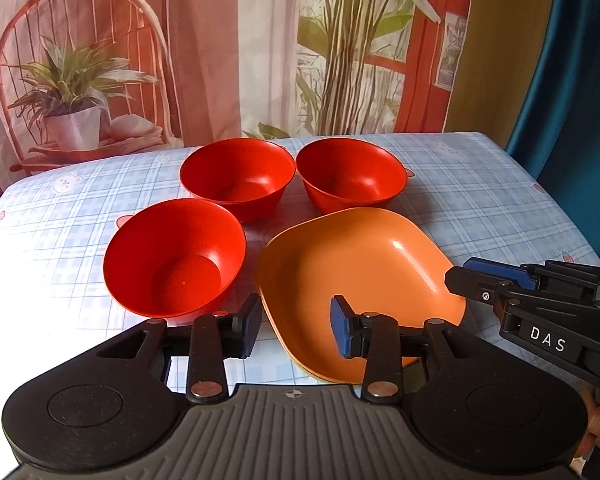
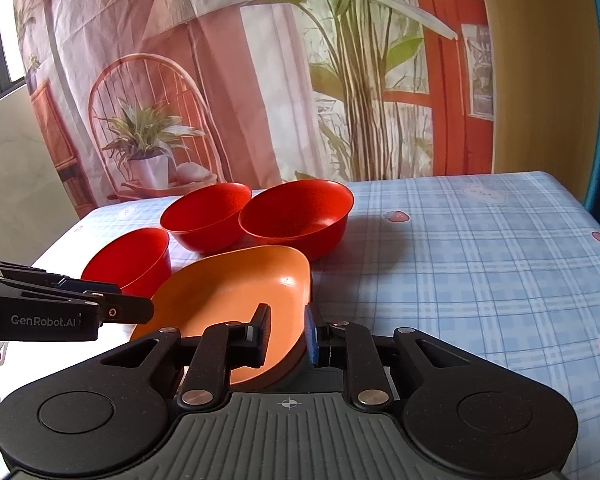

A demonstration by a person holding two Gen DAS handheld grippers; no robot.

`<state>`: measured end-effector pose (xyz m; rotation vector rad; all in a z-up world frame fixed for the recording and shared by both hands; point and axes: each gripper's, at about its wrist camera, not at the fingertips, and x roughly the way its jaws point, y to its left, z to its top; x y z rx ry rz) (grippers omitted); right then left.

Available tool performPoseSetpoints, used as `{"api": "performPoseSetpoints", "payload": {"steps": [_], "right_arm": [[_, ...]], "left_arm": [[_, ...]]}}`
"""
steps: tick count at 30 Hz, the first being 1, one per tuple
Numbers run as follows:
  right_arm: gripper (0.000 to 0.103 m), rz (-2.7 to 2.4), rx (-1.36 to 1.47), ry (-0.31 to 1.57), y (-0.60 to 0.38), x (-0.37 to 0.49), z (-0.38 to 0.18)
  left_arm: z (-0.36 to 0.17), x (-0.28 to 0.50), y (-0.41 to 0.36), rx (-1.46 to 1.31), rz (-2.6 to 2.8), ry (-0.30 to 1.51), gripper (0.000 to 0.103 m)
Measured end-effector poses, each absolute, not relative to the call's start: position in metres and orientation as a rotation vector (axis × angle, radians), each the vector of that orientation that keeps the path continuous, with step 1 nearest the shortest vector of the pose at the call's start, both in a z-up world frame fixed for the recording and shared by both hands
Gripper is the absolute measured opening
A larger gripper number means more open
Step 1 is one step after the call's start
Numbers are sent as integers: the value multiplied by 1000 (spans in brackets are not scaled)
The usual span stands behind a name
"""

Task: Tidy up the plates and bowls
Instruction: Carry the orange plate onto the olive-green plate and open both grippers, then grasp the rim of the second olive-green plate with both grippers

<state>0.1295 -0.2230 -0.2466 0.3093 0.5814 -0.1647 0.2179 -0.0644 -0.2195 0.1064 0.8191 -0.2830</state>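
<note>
You work over a table (image 1: pixel 480 184) under a blue-and-white checked cloth (image 2: pixel 480 248) printed with small bears and strawberries. Four dishes lie on it, all upright and empty. Just ahead of your left tongs (image 1: pixel 296 326) sits the near red bowl (image 1: pixel 174 258), a little to their left. The orange plate (image 1: pixel 364 276) lies beside that bowl, its near rim between the fingers of your left tongs and its right edge between those of your right tongs (image 2: pixel 286 334). Beyond these stand two more red bowls, the far left bowl (image 1: pixel 238 178) and the far right bowl (image 1: pixel 352 174), side by side, rims touching or nearly so. To the right of your right tongs the cloth lies bare.
</note>
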Motion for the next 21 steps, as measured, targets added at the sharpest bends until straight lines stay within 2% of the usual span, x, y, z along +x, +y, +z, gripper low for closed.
{"api": "performPoseSetpoints", "payload": {"steps": [21], "right_arm": [[19,-176,321,617,-197,62,-230]], "left_arm": [[-221,137,-37,67,-276,840,40]]}}
